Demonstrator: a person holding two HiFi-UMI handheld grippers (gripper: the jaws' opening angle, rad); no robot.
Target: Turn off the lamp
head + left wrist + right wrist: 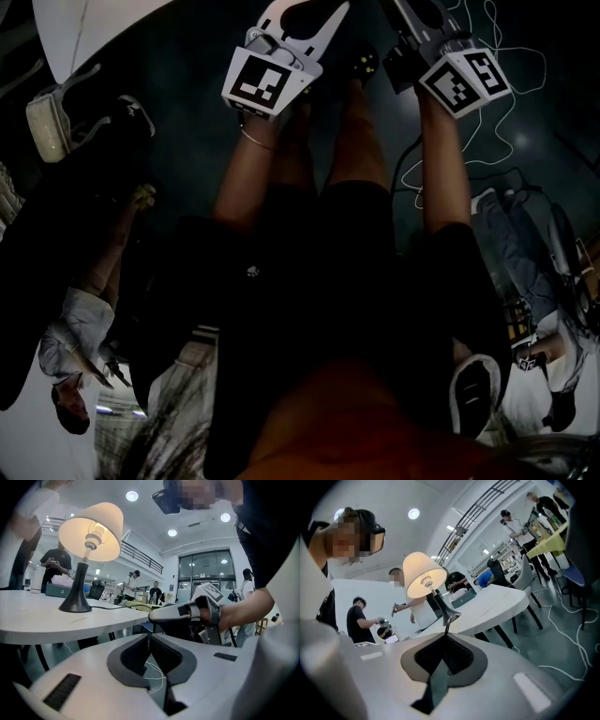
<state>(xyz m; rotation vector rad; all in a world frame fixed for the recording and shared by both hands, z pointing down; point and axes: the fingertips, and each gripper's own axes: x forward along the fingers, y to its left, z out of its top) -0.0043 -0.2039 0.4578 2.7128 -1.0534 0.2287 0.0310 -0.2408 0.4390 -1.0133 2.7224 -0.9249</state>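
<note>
The lamp (91,531) stands lit on a white round table (42,623), with a cream shade and a black flared base. Its black cord (112,607) runs along the tabletop to my right gripper (152,617), which a hand holds at the table's edge. In the right gripper view the lamp (423,573) glows ahead, and the cord (447,625) drops from its base into my right gripper (446,637), which is shut on it. My left gripper (149,638) hangs lower, beside the table and away from the lamp, shut with nothing between its pads.
Several people stand at tables behind the lamp (56,562). White cables (576,634) lie on the grey floor under and beside the table. A teal box (61,590) sits on the table behind the lamp. The head view is dark and shows both marker cubes (267,82) above the person's legs.
</note>
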